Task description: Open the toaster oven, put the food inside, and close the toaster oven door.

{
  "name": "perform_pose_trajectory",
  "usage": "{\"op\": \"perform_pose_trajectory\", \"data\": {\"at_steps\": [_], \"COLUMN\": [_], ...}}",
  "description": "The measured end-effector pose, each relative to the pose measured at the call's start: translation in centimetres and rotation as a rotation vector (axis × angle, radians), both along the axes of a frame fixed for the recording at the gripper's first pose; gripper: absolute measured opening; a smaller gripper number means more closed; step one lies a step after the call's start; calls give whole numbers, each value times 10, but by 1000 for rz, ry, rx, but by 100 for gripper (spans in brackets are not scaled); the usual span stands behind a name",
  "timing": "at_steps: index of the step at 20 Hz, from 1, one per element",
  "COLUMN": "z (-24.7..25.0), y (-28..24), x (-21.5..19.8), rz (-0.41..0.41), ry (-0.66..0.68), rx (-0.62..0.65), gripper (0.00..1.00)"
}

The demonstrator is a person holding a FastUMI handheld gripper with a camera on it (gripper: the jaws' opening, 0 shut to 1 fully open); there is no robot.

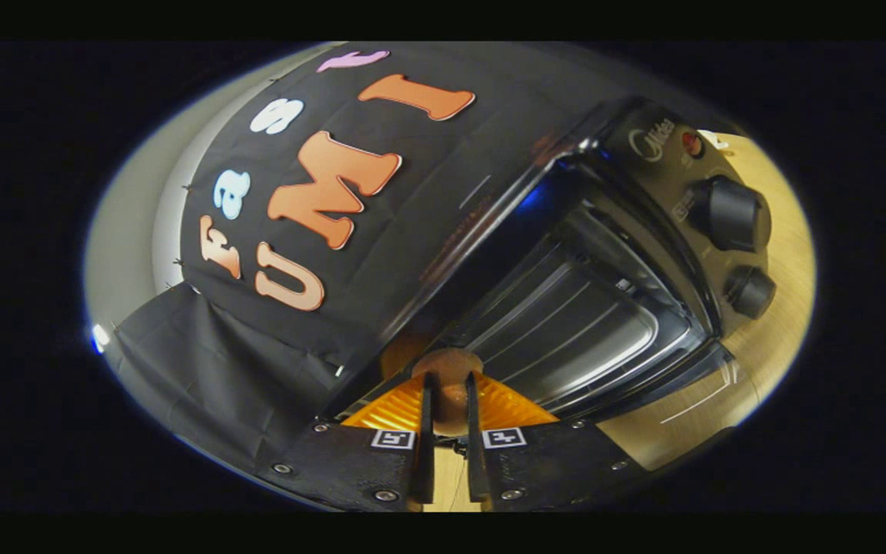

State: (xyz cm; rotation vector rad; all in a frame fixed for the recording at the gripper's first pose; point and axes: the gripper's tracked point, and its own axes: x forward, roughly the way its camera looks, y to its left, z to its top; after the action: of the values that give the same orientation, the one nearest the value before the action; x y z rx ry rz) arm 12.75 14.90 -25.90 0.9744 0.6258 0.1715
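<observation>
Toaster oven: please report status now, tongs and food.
Tongs shut on brown food piece. Toaster oven door open, food at the opening, rack just beyond. Nothing seen in the way.

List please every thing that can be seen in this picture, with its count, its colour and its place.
toaster oven: one, black, beyond the fingers, door open, standing on the table
knobs: two, black, on the oven's control panel, one beside the other
indicator light: one, red, on the panel past the knobs
oven tray: one, silver metal, ridged, inside the oven
food: one piece, brown, rounded, held between the fingers
table: one, light wood, under the oven
gripper: one, both fingers pressing on the food, in front of the open oven
</observation>
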Motion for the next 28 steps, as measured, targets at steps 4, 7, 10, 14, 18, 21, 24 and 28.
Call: {"op": "perform_pose_trajectory", "data": {"at_steps": [4,7,10,14,18,21,24,28], "z": [-16,-11,-2,15,33,41,33,11], "y": [-3,0,-13,-19,-35,-42,-39,-48], "x": [11,11,11,-12,-56,-91,-132,-175], "rz": [-41,-6,23,76,150,206,288,352], "ry": [6,-38,-136,-177,-205,-214,-173,-101], "rx": [-64,-164,-358,-468,-568,-631,-607,-607], "gripper": [19,41,62,78,84,84,84,84]}}
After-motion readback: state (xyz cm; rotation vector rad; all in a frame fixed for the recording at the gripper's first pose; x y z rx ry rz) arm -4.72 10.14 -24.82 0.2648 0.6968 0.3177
